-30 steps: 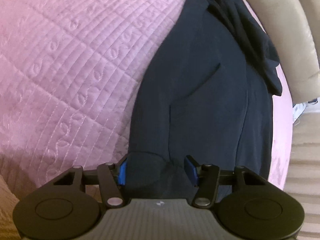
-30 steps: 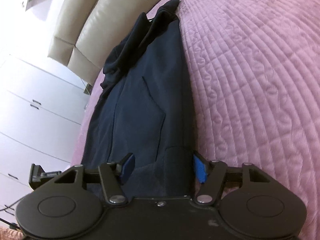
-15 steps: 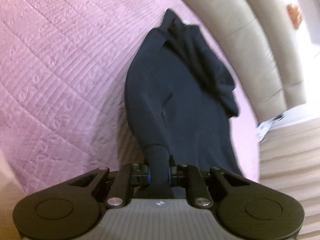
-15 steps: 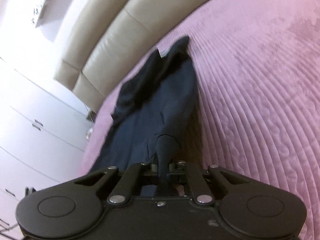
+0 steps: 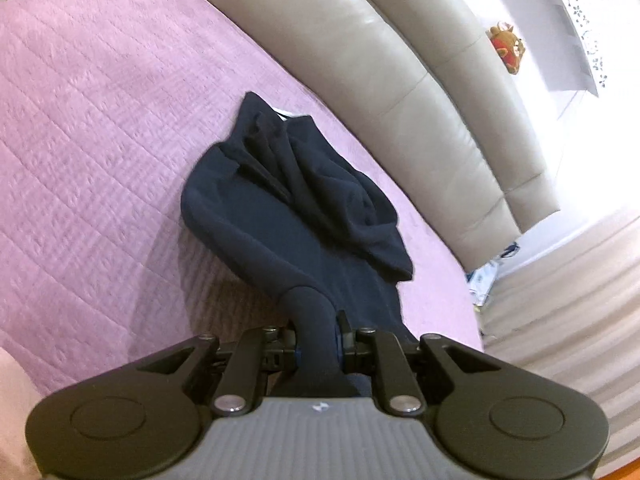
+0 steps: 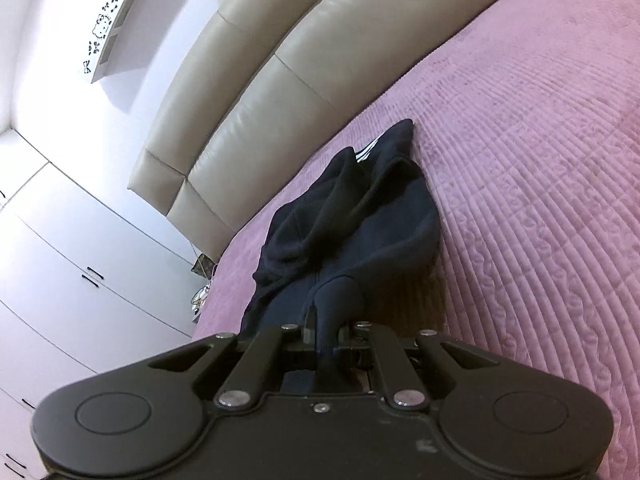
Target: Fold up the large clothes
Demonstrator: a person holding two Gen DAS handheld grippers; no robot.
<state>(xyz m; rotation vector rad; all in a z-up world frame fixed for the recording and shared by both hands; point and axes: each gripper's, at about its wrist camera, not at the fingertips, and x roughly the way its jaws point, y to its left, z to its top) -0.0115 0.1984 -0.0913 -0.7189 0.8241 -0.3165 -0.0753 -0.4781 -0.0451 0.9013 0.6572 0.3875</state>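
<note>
We see a pink quilted bedspread (image 5: pixel 100 152) running up to a beige padded headboard (image 5: pixel 400 80), and on it a dark navy garment (image 5: pixel 280 216) with its far end bunched near the headboard and its near end lifted off the quilt. Our left gripper (image 5: pixel 318 338) is clenched on one raised corner of that cloth, and our right gripper (image 6: pixel 334 330) is likewise clamped on the other raised corner, beside white cupboards (image 6: pixel 60 260).

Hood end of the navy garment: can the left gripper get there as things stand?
Probably not directly. The left gripper is shut on the navy garment at its near edge, lifted off the pink bedspread. The path to the hood end looks unobstructed, but it would need to release first.
</note>
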